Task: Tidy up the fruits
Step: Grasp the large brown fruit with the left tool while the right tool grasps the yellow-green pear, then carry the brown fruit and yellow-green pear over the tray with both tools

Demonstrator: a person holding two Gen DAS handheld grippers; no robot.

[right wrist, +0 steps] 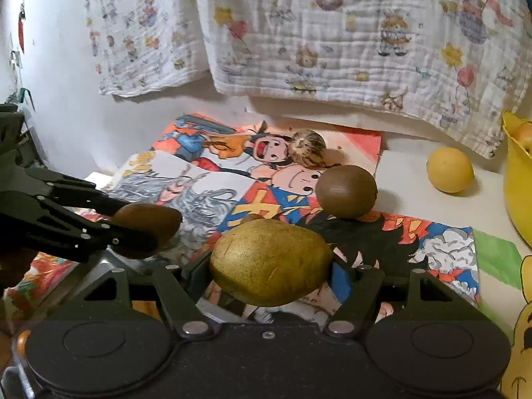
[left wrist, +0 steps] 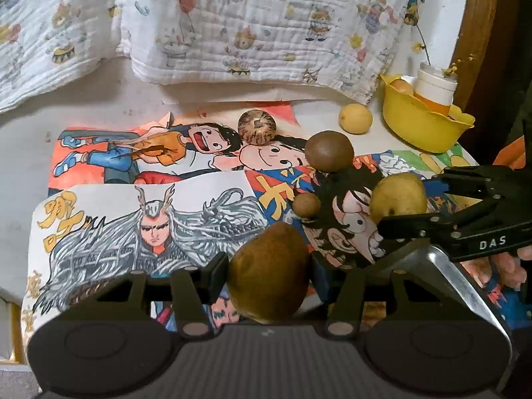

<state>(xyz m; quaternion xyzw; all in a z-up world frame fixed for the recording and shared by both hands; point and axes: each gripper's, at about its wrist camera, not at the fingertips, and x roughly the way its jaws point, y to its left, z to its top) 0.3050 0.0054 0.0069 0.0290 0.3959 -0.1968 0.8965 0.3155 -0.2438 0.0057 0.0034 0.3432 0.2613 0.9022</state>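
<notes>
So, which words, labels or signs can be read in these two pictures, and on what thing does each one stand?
"DAS": white letters on the black right tongs, seen in the left wrist view.
"大": big yellow character on the cartoon poster under the fruit.
Yellow characters at the left edge of the dragon-man drawing: hand-drawn, not surely readable.
The printed cloth shows only pictures, no text.

White wall (right wrist: pixel 60 76) at 9 o'clock. Printed muslin cloth (left wrist: pixel 252 23) hangs from 10 to 2 o'clock. Illustrated paper sheets (left wrist: pixel 159 199) cover the white tabletop (left wrist: pixel 26 153).
</notes>
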